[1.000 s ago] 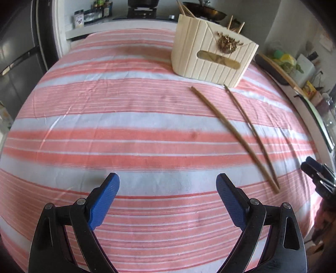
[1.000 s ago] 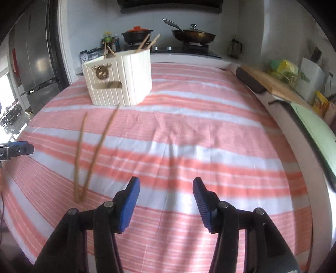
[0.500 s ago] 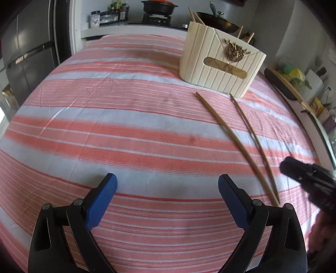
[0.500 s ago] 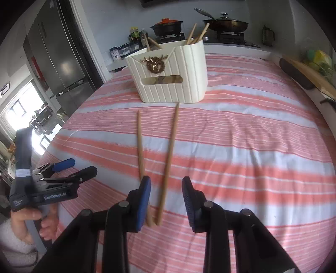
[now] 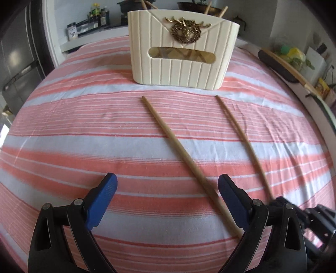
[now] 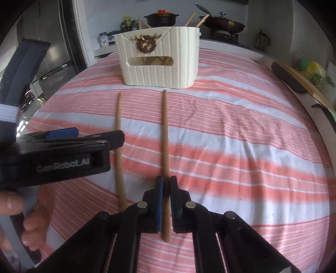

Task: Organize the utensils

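Two wooden chopsticks lie on the striped cloth in front of a cream utensil holder (image 6: 159,63) (image 5: 180,61), which has other sticks in it. My right gripper (image 6: 166,181) is shut on the near part of the right chopstick (image 6: 164,134), which still rests on the cloth. In the left wrist view that chopstick (image 5: 241,134) runs to the dark right gripper (image 5: 281,204) at the lower right. My left gripper (image 5: 167,184) is open; the left chopstick (image 5: 178,147) passes between its fingers, close beside the right pad (image 5: 231,199). The right wrist view shows the left gripper (image 6: 98,135) beside the left chopstick (image 6: 118,126).
The table's striped cloth (image 6: 241,136) spreads wide to the right. A fridge (image 5: 19,63) stands at the far left. Pots on a stove (image 6: 163,17) sit behind the holder. A cutting board (image 5: 283,65) and packets lie along the right counter. A hand (image 6: 31,220) holds the left gripper.
The right gripper moved left over the chopsticks and closed on the right one. The left gripper slid right, bringing the left chopstick between its open fingers.
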Tool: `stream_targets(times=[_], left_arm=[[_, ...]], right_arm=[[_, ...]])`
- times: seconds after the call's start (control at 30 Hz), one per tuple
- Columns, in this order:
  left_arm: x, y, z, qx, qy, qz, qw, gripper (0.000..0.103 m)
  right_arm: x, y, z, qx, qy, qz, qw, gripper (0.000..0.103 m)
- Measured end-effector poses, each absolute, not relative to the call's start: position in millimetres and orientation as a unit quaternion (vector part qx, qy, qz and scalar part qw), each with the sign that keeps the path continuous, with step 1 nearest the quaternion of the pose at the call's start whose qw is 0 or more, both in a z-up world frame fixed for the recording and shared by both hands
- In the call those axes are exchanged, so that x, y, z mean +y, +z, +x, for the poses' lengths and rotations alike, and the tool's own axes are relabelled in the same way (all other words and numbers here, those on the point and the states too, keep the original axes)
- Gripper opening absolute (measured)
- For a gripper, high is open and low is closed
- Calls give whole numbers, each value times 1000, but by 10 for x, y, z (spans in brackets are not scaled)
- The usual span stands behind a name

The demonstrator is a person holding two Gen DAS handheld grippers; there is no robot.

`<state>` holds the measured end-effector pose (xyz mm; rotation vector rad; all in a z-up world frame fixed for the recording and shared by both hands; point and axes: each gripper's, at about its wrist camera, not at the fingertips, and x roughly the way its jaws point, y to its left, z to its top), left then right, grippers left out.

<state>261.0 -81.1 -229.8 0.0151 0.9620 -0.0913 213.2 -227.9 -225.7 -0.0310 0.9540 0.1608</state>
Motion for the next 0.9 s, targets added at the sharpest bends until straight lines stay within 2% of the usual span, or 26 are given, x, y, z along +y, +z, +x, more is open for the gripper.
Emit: stream_targets(times=[0.2, 0.37, 0.53, 0.57, 0.63, 0.67, 0.7, 0.8, 0.87, 0.9], left_arm=[[-696, -2268, 2362, 451, -80, 75, 886, 98], [-302, -2269, 2330, 465, -98, 58, 878, 98], [-271, -2299, 2305, 464, -123, 60, 875, 97], [-306, -2285, 2293, 464, -129, 64, 874, 97], [-425, -2261, 2320, 463, -151, 79, 870, 97], [-523, -2239, 2309, 460, -162, 94, 868, 97], [-618, -2227, 2317, 453, -174, 117, 867, 97], [-928, -2220, 2321, 426, -204, 203, 858, 97], [-1060, -2197, 2367, 420, -230, 224, 849, 85], [-1084, -2174, 2407, 429, -244, 217, 842, 62]], right_arm=[[-2497, -2239, 1946, 466, 38, 15, 884, 6], [-2541, -2240, 1842, 464, 24, 18, 885, 6], [-2500, -2243, 1839, 458, 24, 12, 889, 7], [-2502, -2240, 1837, 456, 27, 14, 889, 9], [-2489, -2238, 1818, 453, 32, 12, 891, 29], [-2478, -2239, 1806, 452, 31, 8, 891, 43], [-2470, -2246, 1797, 452, 29, 4, 891, 47], [-2479, -2249, 1788, 453, 27, 1, 891, 47], [-2504, -2244, 1790, 455, 28, 9, 890, 47], [-2516, -2243, 1790, 455, 29, 11, 890, 47]])
